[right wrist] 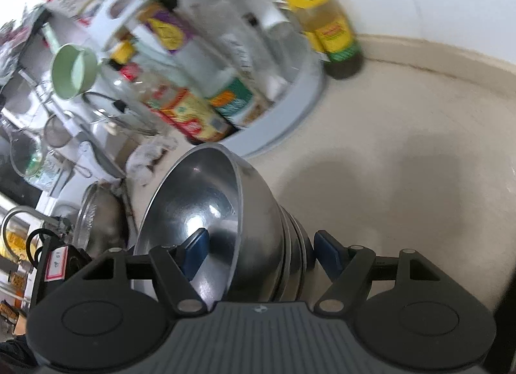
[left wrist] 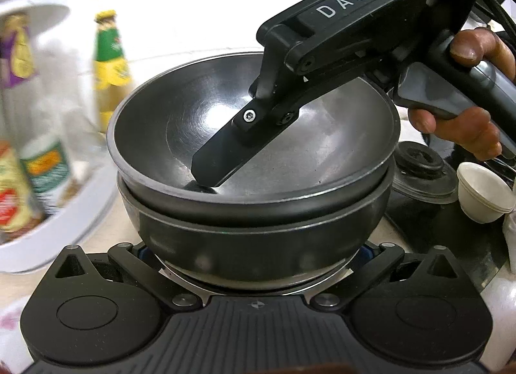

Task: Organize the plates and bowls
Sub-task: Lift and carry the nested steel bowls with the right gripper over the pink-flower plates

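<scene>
A stack of nested steel bowls (left wrist: 258, 212) fills the left wrist view, its base sitting between the fingers of my left gripper (left wrist: 254, 245). Only slivers of the blue pads (left wrist: 364, 247) show, and they lie against the bottom bowl. My right gripper comes in from the upper right, held by a hand (left wrist: 467, 48), with one finger (left wrist: 222, 151) reaching inside the top bowl. In the right wrist view my right gripper (right wrist: 261, 254) spans the stack of bowls (right wrist: 258, 212). One blue pad (right wrist: 196, 251) lies inside the top bowl and the other pad (right wrist: 325, 254) against the bottom of the stack.
A white round rack (right wrist: 290, 106) full of bottles and jars stands to the left, with a yellow-green oil bottle (left wrist: 111, 61) beside it. A small white cup (left wrist: 483, 193) and a lid with a black knob (left wrist: 419, 161) lie to the right. Beige counter (right wrist: 403, 164) stretches beyond.
</scene>
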`<state>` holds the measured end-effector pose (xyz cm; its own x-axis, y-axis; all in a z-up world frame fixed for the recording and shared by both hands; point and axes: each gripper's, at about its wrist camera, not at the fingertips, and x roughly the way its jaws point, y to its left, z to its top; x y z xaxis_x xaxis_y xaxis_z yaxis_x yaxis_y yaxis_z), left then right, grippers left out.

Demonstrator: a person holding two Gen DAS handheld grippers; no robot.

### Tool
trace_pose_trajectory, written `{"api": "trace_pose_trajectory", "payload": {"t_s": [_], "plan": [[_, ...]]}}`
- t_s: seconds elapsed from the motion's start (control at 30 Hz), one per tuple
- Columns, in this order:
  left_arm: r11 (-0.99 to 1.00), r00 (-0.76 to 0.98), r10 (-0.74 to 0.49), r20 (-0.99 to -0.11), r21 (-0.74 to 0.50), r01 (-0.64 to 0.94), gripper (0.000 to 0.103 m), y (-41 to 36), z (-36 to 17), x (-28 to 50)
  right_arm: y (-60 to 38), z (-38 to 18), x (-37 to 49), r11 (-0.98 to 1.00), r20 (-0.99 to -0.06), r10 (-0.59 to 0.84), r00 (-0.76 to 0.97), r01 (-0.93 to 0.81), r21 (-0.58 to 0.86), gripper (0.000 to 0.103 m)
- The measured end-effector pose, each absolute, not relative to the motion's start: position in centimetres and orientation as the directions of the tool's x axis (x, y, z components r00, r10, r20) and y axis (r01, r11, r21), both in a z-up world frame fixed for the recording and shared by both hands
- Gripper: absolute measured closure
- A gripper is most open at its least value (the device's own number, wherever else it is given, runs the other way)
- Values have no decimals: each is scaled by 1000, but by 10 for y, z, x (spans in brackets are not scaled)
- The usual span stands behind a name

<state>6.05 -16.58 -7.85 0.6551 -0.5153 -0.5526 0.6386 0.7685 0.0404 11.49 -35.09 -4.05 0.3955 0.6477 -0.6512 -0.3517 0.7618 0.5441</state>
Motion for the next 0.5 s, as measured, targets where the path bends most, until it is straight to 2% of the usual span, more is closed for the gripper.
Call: {"api": "trace_pose_trajectory", "payload": {"t_s": [0.5], "plan": [[869, 763, -361, -536, 104, 484, 0, -45, -53, 23, -216, -11, 115, 674, -598, 726, 338, -520, 524, 34]]}}
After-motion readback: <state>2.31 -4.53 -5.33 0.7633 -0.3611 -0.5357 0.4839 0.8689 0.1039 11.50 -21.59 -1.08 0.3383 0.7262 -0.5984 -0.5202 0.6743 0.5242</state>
